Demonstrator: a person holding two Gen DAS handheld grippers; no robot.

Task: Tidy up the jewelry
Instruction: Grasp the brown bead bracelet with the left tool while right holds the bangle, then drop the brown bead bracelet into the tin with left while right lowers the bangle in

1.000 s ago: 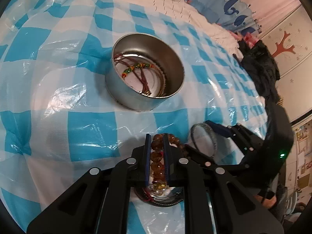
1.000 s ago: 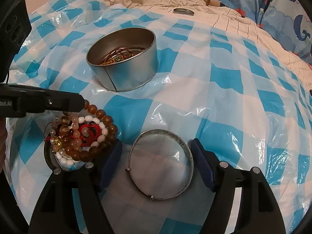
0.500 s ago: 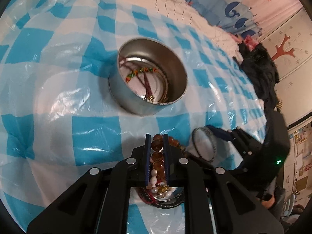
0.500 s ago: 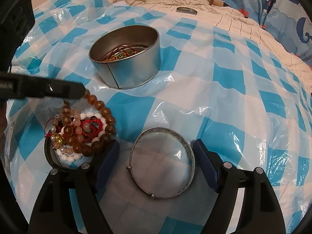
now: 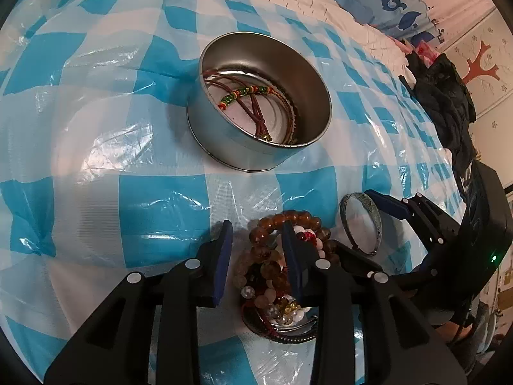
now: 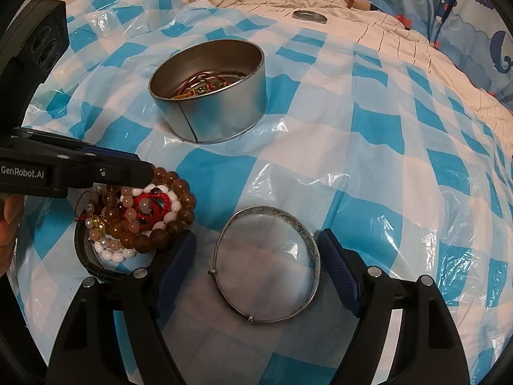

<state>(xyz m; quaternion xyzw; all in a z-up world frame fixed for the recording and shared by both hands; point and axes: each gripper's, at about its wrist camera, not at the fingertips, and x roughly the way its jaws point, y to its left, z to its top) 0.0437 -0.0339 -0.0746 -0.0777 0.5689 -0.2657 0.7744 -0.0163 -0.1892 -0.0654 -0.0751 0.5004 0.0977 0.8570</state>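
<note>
Here the left gripper (image 5: 256,250) hangs over a pile of bracelets (image 5: 282,266), and its jaws are opening. The big brown bead bracelet (image 6: 179,211) lies in the gap between them, but the blue pads (image 5: 221,263) do not press on it. One pad is out on the cloth and the other pokes down into the pile. The pile has brown beads, white beads (image 6: 112,253) and a red string loop (image 6: 150,205) all mixed up. It sits on a small dark dish (image 6: 93,263).

The right gripper (image 6: 256,266) is just beside it, with its jaws wide apart. A thin silver bangle (image 6: 269,263) lies flat on the cloth between the two blue pads. Whether the pads touch the bangle, I cannot tell.

Farther away stands a round metal tin (image 5: 259,109). It is open on top. Inside it lie red cords with green and yellow beads (image 5: 247,93).

Everything rests on a blue and white checked plastic cloth (image 6: 384,147). Beyond the cloth is a pale wrinkled sheet (image 6: 352,32) with a small round metal lid (image 6: 309,16) on it. A bit of a hand (image 6: 8,224) shows at the left edge of the right view.
</note>
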